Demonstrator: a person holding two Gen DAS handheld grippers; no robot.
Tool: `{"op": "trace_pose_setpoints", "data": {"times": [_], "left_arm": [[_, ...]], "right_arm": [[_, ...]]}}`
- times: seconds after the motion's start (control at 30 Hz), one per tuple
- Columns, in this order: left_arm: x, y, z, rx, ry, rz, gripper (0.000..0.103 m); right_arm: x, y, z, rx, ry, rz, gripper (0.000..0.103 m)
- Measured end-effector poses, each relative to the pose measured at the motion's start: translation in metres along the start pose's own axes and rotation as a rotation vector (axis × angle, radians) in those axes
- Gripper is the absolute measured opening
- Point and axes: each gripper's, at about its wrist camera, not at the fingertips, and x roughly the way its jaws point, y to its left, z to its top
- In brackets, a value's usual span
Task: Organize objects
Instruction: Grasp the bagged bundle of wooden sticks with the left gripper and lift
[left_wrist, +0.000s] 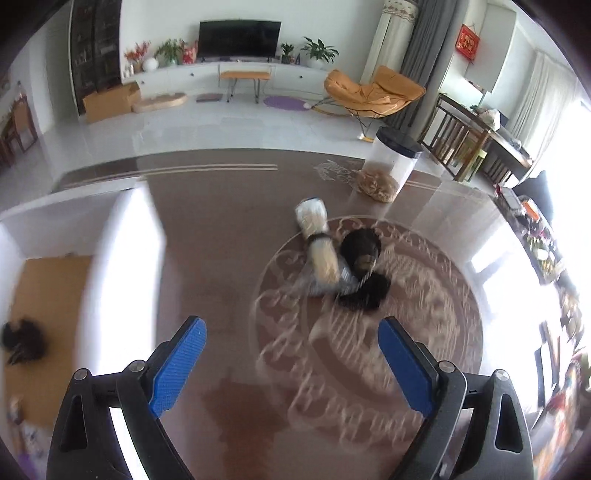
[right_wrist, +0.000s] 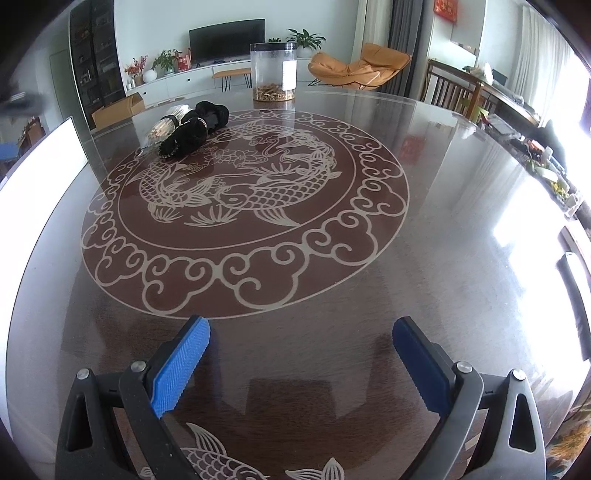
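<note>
Your left gripper (left_wrist: 291, 338) hangs over the brown table (left_wrist: 207, 236) with its 2 blue fingers (left_wrist: 181, 363) spread wide and nothing between them. Your right gripper (right_wrist: 301, 345) sits low above the table, fingers just as far apart and empty. Left of the left gripper stands a white box (left_wrist: 122, 266); its tan floor holds 1 dark furry thing (left_wrist: 22, 341). Farther out, on the ring pattern, a clear packet of pale sticks (left_wrist: 319, 242) lies touching 2 black furry bundles (left_wrist: 360, 245). Beyond them stands a clear jar (right_wrist: 273, 70) with a black lid, tan dried pieces covering only its bottom.
</note>
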Motion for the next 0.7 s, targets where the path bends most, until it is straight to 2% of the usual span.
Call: {"op": "trace_pose_setpoints", "data": {"times": [0.1,0.2,0.33,0.43,0.5,0.53,0.57,0.63,0.67,0.7], "left_arm": [[0.053,-0.009,0.035,-0.008,0.008,0.047,0.095],[0.094,-0.008,0.056,-0.050,0.003,0.093,0.095],[0.145,-0.002,0.069,-0.107,0.050,0.067,0.095],[0.169,-0.006,0.066,-0.071,0.076,0.088,0.096],[0.174,-0.013,0.065,-0.007,0.078,0.124,0.097],[0.177,-0.021,0.063,0.057,0.085,0.160,0.097],[0.177,-0.025,0.060,0.097,0.079,0.173,0.093],[0.166,-0.030,0.052,0.134,0.023,0.151,0.043],[0.161,-0.030,0.049,0.135,0.018,0.150,0.030],[0.158,-0.029,0.045,0.132,0.021,0.159,0.029]], "right_arm": [[0.001,-0.002,0.001,0.010,0.007,0.010,0.101],[0.002,-0.003,0.001,0.018,0.011,0.019,0.102],[0.003,0.000,0.002,0.009,0.012,0.025,0.103],[0.003,0.000,0.002,0.006,0.012,0.028,0.103],[0.003,0.000,0.002,0.004,0.012,0.030,0.103],[0.003,0.000,0.003,0.003,0.013,0.031,0.103],[0.004,0.000,0.003,0.003,0.013,0.031,0.103],[0.004,0.000,0.003,0.003,0.013,0.032,0.103],[0.004,0.000,0.003,0.003,0.013,0.031,0.103],[0.004,0.000,0.003,0.003,0.013,0.031,0.103]]}}
